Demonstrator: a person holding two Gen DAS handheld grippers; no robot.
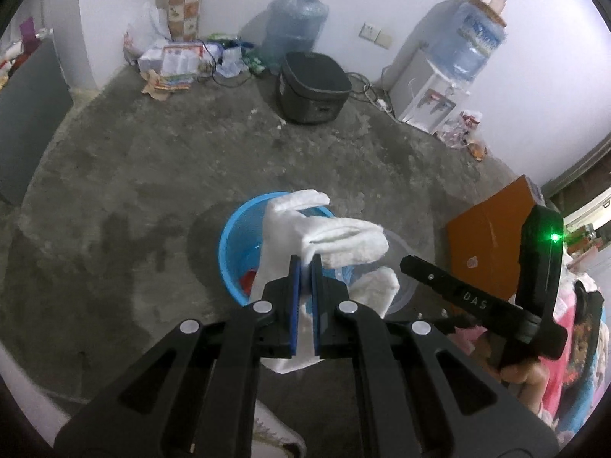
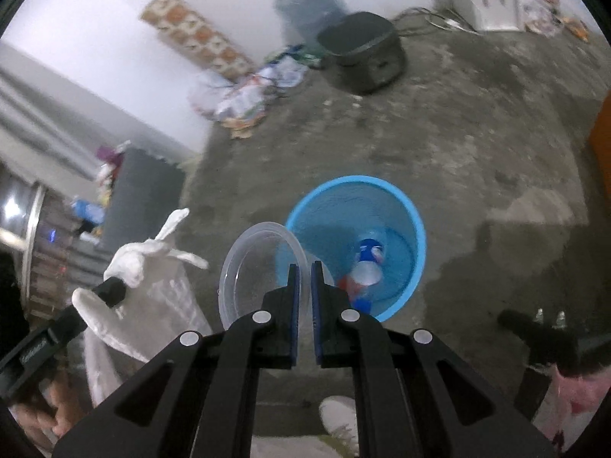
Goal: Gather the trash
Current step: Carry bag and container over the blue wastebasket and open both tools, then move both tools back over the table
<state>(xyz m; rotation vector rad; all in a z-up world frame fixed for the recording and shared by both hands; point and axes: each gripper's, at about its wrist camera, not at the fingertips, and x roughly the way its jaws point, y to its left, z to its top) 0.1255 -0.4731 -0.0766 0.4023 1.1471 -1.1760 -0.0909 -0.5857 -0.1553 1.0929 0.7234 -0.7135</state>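
A white glove (image 1: 343,236) hangs over the blue bin (image 1: 229,229), and my left gripper (image 1: 304,263) is shut on it, fabric pinched between the blue pads. In the right wrist view my right gripper (image 2: 304,267) is shut on the rim of a clear plastic container (image 2: 252,267), just left of the blue bin (image 2: 355,180). A plastic bottle (image 2: 368,263) with a blue label lies inside that bin. The left gripper (image 2: 114,286) with the white glove (image 2: 133,259) shows at the left. The right gripper (image 1: 404,261) and the clear container (image 1: 404,286) show beside the bin.
The bin stands on a bare concrete floor. A black cooker (image 1: 313,87), a water jug (image 1: 296,23), a water dispenser (image 1: 431,91) and a pile of packaging (image 1: 175,61) line the far wall. An orange cardboard box (image 1: 492,236) sits right. A white shoe (image 2: 340,416) is below.
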